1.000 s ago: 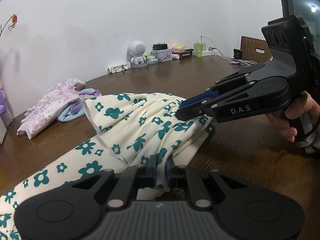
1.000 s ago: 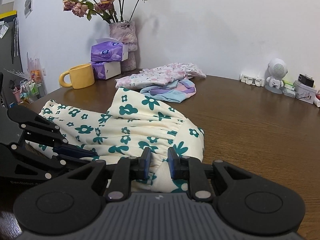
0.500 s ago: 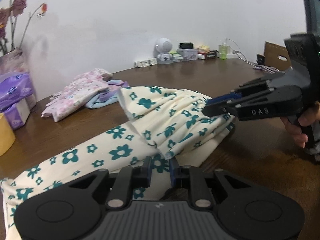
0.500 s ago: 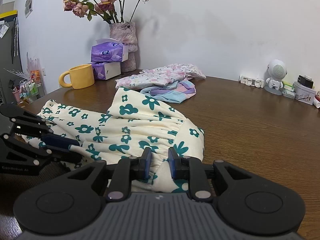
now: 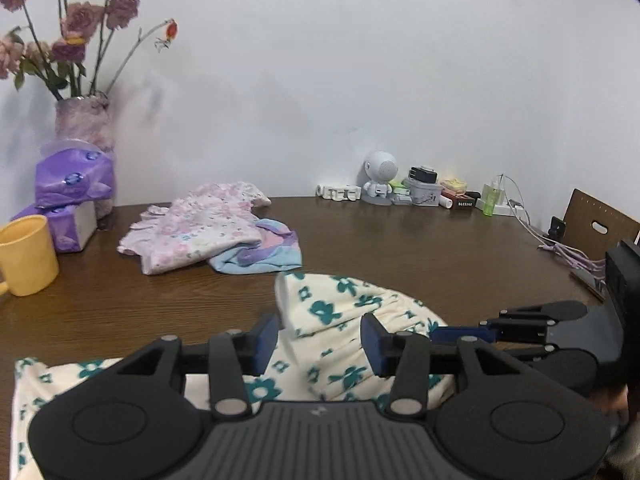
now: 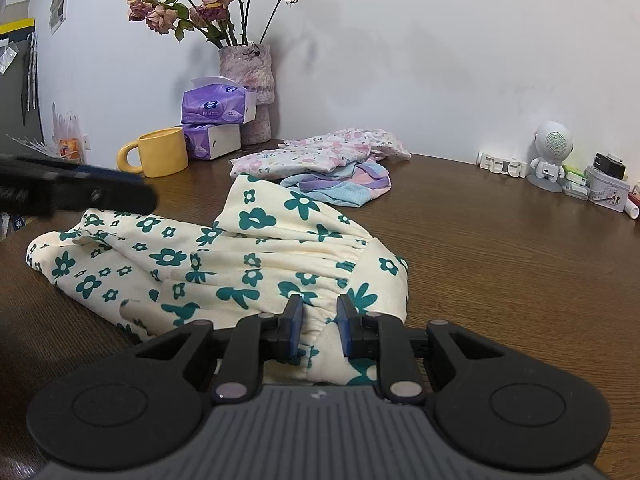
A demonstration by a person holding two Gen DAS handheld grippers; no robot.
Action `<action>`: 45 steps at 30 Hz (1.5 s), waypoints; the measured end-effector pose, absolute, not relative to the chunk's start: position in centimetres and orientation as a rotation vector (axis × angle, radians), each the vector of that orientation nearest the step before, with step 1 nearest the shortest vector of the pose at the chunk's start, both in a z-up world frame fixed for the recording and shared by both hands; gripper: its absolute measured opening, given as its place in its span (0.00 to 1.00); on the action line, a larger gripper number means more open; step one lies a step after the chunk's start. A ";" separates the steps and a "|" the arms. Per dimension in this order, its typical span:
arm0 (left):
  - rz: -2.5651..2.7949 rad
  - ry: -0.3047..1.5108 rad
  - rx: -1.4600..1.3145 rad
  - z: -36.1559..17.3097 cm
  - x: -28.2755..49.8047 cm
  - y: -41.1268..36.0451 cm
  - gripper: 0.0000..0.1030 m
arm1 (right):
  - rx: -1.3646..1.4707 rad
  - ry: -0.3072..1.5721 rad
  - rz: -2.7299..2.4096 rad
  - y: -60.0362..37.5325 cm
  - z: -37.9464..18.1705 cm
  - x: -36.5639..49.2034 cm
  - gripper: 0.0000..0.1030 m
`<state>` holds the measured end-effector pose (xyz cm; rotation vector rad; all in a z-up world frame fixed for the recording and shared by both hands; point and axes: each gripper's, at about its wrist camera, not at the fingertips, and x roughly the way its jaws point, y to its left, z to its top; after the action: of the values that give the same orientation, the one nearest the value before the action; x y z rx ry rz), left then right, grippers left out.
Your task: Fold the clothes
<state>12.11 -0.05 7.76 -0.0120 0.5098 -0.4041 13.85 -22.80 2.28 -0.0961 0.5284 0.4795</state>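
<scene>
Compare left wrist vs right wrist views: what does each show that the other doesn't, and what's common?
Left wrist only: the left gripper from behind, jaws just opened, clear of the cloth; the right gripper from the side; a green bottle, cables and a chair back on the right.

Right wrist only: the right gripper's pads pinching a bunched fold of the floral garment; papers pinned on the left wall.

Both: the floral garment on the wooden table, pink and blue clothes, yellow mug, tissue packs, vase of roses, white robot figure.
</scene>
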 end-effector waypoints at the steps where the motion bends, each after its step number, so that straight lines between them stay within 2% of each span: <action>1: -0.410 0.524 -0.006 7.8 12.6 -0.5 0.43 | -0.089 0.526 0.480 -22.9 2.5 13.8 0.18; 6: -0.426 0.574 0.000 8.4 15.5 -1.8 0.44 | -0.017 0.517 0.504 -25.0 4.8 14.9 0.19; 11: -0.402 0.626 -0.071 8.3 19.8 -1.5 0.53 | 0.068 0.599 0.511 -27.0 6.4 19.5 0.21; 17: -0.446 0.731 -0.135 6.2 24.6 -1.1 0.53 | 0.076 0.685 0.493 -26.2 5.2 24.6 0.23; 18: -0.463 0.747 -0.157 5.7 25.1 -0.9 0.51 | 0.088 0.699 0.494 -26.0 4.9 25.2 0.24; 19: -0.480 0.762 -0.179 5.3 25.5 -0.8 0.38 | 0.098 0.710 0.493 -25.7 4.6 25.7 0.24; 20: -0.515 0.770 -0.196 5.0 25.7 -0.6 0.11 | 0.107 0.715 0.492 -25.5 4.3 26.0 0.24; 21: -0.549 0.777 -0.213 4.6 25.8 -0.5 0.03 | 0.117 0.719 0.491 -25.3 3.9 26.3 0.24; 32: -0.606 0.915 -0.345 1.0 25.7 2.1 0.05 | 0.151 0.731 0.495 -24.8 1.4 26.6 0.24; 34: -0.603 0.916 -0.343 1.0 25.7 2.2 0.07 | 0.116 0.732 0.491 -24.3 1.2 26.5 0.24; 45: -0.584 0.903 -0.322 1.1 25.0 1.8 0.07 | 0.061 0.646 0.534 -23.4 2.8 24.3 0.24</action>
<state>25.03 1.85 1.10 -0.3217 0.9025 -0.5837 24.34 -23.43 2.82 0.0613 0.6462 0.5340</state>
